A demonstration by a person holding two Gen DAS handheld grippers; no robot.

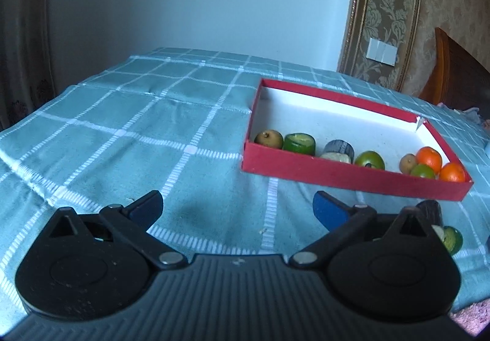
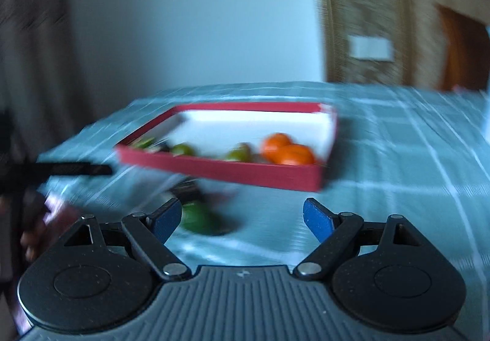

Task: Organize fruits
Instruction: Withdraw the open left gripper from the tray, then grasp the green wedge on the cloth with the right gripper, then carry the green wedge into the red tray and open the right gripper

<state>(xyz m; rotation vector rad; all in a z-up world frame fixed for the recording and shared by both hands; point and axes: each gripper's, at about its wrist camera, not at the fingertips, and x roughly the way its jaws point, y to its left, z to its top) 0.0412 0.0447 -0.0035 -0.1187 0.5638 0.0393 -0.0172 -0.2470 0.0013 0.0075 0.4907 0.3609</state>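
Note:
In the left wrist view a red box (image 1: 337, 178) with a white inside lies on the checked cloth at the right. Along its near wall sit several fruits: a brown one (image 1: 269, 139), a cut green piece (image 1: 299, 142), a dark piece (image 1: 338, 151) and two oranges (image 1: 429, 156). My left gripper (image 1: 237, 206) is open over bare cloth, short of the box. A green piece (image 1: 452, 240) and a dark piece (image 1: 430, 212) lie outside the box, behind its right finger. The right wrist view is blurred. My right gripper (image 2: 243, 215) is open, and a green fruit (image 2: 199, 218) lies on the cloth by its left fingertip, unpinched.
The teal checked cloth (image 1: 137, 126) covers the table, whose far edge meets a pale wall. In the right wrist view the red box (image 2: 220, 169) lies ahead, and the other gripper's black finger (image 2: 61, 169) and a hand (image 2: 33, 237) show at the left edge.

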